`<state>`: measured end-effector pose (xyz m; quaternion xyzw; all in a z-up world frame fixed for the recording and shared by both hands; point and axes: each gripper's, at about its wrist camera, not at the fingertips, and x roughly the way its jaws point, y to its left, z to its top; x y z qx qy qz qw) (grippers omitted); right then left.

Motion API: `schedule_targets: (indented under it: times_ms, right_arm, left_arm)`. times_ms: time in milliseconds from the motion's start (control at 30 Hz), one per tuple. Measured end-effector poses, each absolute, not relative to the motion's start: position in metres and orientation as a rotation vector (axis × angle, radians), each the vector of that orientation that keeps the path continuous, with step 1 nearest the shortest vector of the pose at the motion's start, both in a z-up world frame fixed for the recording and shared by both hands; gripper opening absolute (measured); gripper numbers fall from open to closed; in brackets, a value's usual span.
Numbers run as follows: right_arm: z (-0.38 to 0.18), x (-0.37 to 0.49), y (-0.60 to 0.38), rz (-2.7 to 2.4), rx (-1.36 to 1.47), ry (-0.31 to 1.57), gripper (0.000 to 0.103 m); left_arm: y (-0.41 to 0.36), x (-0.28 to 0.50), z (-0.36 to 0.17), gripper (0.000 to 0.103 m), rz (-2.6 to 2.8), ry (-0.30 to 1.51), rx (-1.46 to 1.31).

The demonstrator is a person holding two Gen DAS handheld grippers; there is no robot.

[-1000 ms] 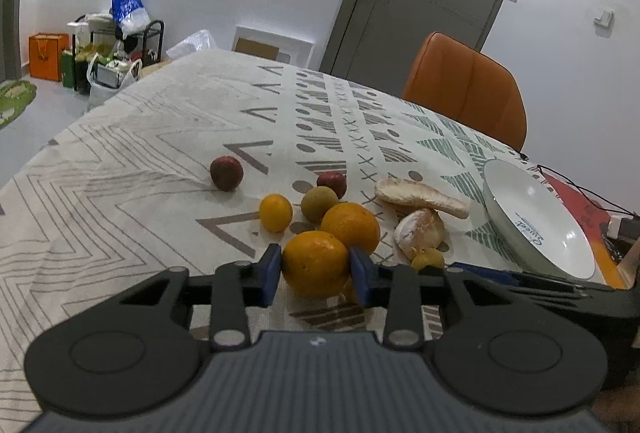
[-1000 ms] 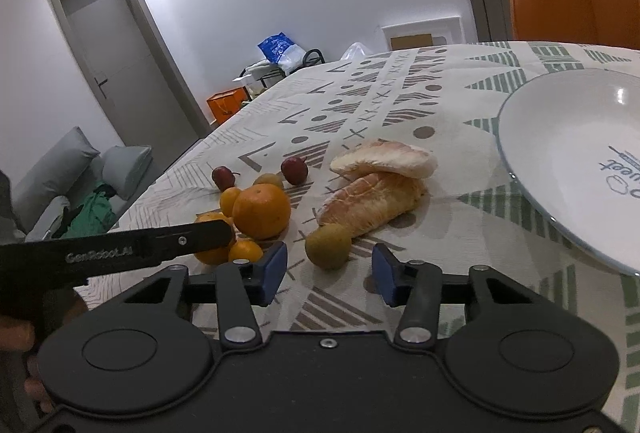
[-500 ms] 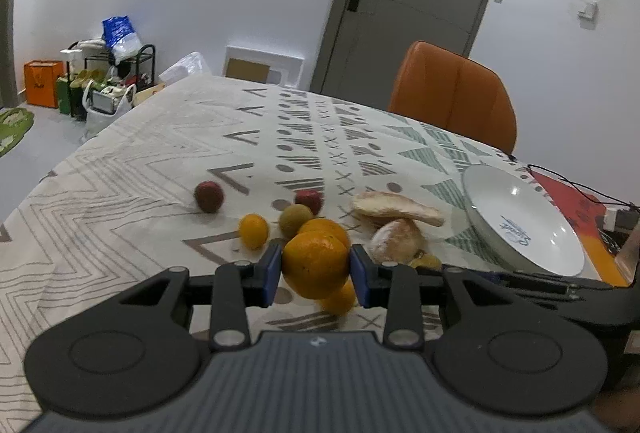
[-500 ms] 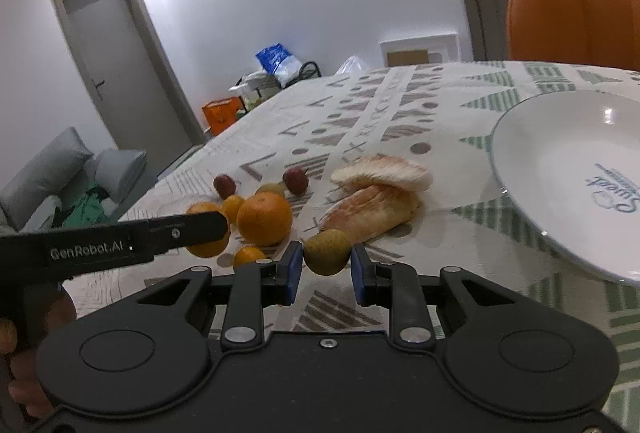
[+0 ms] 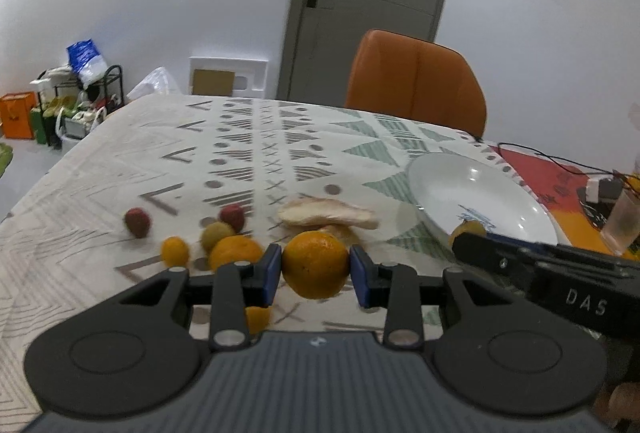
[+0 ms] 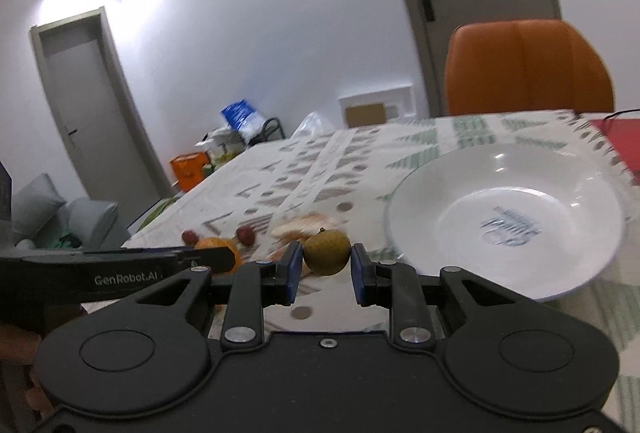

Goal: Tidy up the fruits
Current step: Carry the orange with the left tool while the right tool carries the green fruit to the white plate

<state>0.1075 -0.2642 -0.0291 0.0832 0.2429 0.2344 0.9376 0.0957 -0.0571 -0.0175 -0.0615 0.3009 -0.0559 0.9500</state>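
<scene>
Both grippers are hanging up off the table, level and pointing forward. The left gripper (image 5: pixel 316 269) is squeezing an orange (image 5: pixel 315 264) between its blue pads, and the right gripper (image 6: pixel 326 267) is pinching a small greenish fruit (image 6: pixel 327 251) the same way. The right one is sitting just beside the left, poking out a bit further ahead.

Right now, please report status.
Left gripper shut on large orange. Right gripper shut on small green-brown fruit. White plate unobstructed.
</scene>
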Motion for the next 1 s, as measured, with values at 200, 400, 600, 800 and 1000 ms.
schedule_targets:
  times_ms: [200, 400, 600, 800, 1000]
  right_arm:
    - [-0.029, 0.107, -0.291, 0.429, 0.197, 0.47, 0.024]
    - [-0.031, 0.106, -0.313, 0.389, 0.222, 0.455, 0.024]
    - [-0.033, 0.104, -0.334, 0.337, 0.244, 0.434, 0.025]
    - [-0.035, 0.104, -0.35, 0.299, 0.258, 0.417, 0.025]
    - [-0.037, 0.103, -0.364, 0.28, 0.266, 0.413, 0.025]
  left_arm:
    - [-0.083, 0.1, -0.014, 0.035, -0.147, 0.612, -0.09]
    - [-0.108, 0.108, -0.01, 0.035, -0.175, 0.606, -0.058]
    - [-0.129, 0.116, -0.008, 0.035, -0.199, 0.605, -0.027]
    - [-0.148, 0.123, -0.009, 0.035, -0.229, 0.606, 0.002]
    - [-0.165, 0.131, -0.009, 0.035, -0.251, 0.599, 0.009]
